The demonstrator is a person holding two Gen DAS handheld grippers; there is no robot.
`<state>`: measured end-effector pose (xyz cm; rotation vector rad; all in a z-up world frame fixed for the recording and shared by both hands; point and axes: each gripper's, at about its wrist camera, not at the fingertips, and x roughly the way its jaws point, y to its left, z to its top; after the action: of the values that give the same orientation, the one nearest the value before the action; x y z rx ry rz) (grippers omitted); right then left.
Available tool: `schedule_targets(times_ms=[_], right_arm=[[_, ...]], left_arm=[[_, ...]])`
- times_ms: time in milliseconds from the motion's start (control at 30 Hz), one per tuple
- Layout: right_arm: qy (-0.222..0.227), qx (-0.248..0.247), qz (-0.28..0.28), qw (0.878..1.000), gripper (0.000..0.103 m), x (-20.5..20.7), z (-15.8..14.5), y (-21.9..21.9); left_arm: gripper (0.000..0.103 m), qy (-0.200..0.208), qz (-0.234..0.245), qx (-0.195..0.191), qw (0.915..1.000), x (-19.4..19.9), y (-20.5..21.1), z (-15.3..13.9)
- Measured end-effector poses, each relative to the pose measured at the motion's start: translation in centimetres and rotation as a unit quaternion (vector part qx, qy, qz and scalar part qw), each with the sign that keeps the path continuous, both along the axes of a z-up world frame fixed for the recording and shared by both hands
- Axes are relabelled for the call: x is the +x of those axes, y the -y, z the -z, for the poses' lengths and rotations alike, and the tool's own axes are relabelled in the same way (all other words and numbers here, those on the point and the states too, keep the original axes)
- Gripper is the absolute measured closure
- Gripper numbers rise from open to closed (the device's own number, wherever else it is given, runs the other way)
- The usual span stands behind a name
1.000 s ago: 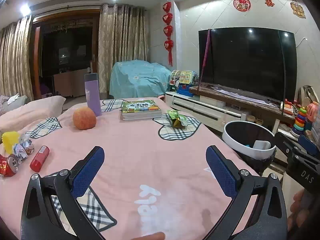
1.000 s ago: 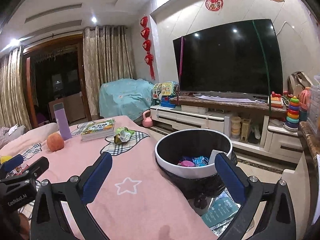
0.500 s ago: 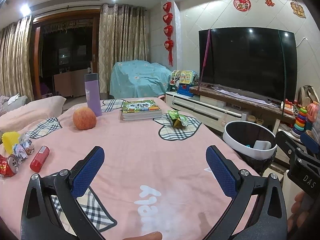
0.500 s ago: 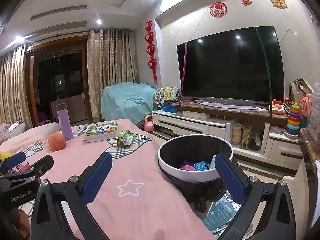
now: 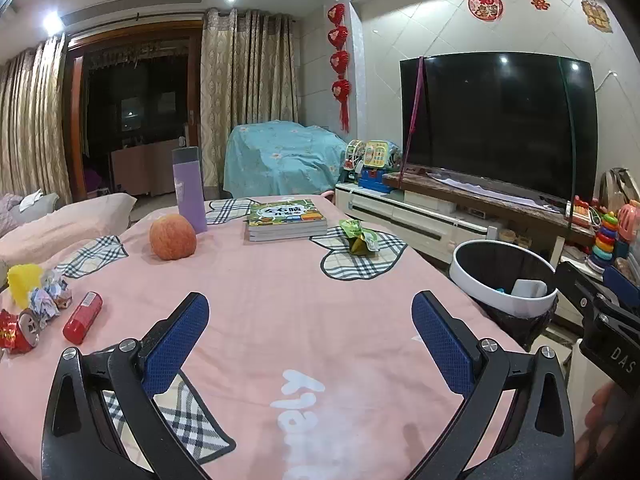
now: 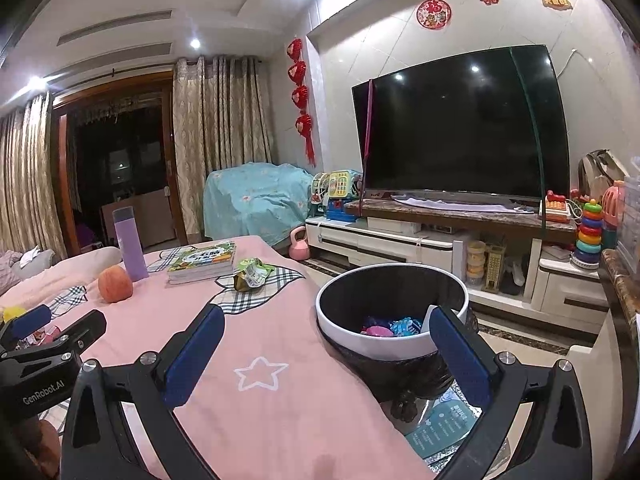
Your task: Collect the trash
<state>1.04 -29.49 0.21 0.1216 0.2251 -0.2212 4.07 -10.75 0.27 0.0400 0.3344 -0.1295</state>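
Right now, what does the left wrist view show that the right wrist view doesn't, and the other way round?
Only the left wrist view shows the red tube, the crushed red can and the crumpled wrappers at the table's left edge.

Only the right wrist view shows the pink kettlebell on the floor and the colourful wrappers inside the trash bin.

Both show the bin, the green wrapper, the apple, the purple bottle, the books, and the open left gripper and right gripper, both empty.
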Motion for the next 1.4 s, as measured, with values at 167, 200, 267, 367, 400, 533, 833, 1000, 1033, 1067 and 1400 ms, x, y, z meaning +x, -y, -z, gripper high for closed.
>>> schedule_targets(times_ms=[167, 200, 267, 367, 400, 533, 833, 1000, 1033, 1067, 1400], right_arm=[[-0.001, 0.002, -0.003, 1.0, 0.0, 0.0, 0.05, -0.02], [-0.001, 0.002, -0.003, 1.0, 0.0, 0.02, 0.06, -0.04], [-0.001, 0.002, -0.002, 1.0, 0.0, -0.01, 0.09, -0.07], [-0.002, 0.003, -0.003, 1.0, 0.0, -0.01, 0.1, -0.12], [-0.002, 0.003, -0.003, 1.0, 0.0, 0.0, 0.11, -0.16], [-0.002, 0.003, -0.003, 1.0, 0.0, -0.03, 0.11, -0.19], [-0.001, 0.002, -0.005, 1.0, 0.0, -0.06, 0.0, -0.35], [0.0, 0.002, -0.005, 1.0, 0.0, -0.07, -0.02, -0.42], [0.0, 0.002, -0.005, 1.0, 0.0, -0.07, -0.03, -0.42], [0.0, 0.002, -0.004, 1.0, 0.0, -0.06, -0.03, -0.43], [-0.001, 0.003, -0.005, 1.0, 0.0, -0.06, -0.08, -0.38]], left_arm=[[0.0, -0.002, -0.001, -0.001, 1.0, 0.01, -0.06, 0.11], [0.0, -0.002, -0.001, 0.0, 1.0, 0.01, -0.08, 0.13], [0.0, -0.003, -0.002, 0.0, 1.0, 0.06, -0.09, 0.15], [0.0, -0.003, -0.002, 0.001, 1.0, 0.05, -0.1, 0.18], [0.0, -0.004, -0.002, 0.001, 1.0, 0.04, -0.12, 0.18], [0.0, -0.004, 0.0, 0.001, 1.0, 0.05, -0.09, 0.18], [0.0, -0.003, 0.0, 0.003, 1.0, 0.08, -0.18, 0.3], [0.0, -0.005, 0.002, 0.003, 1.0, 0.13, -0.21, 0.32], [0.0, -0.005, 0.002, 0.003, 1.0, 0.15, -0.22, 0.32], [0.0, -0.005, 0.002, 0.004, 1.0, 0.15, -0.22, 0.33], [0.0, -0.008, 0.004, 0.004, 1.0, 0.24, -0.3, 0.34]])
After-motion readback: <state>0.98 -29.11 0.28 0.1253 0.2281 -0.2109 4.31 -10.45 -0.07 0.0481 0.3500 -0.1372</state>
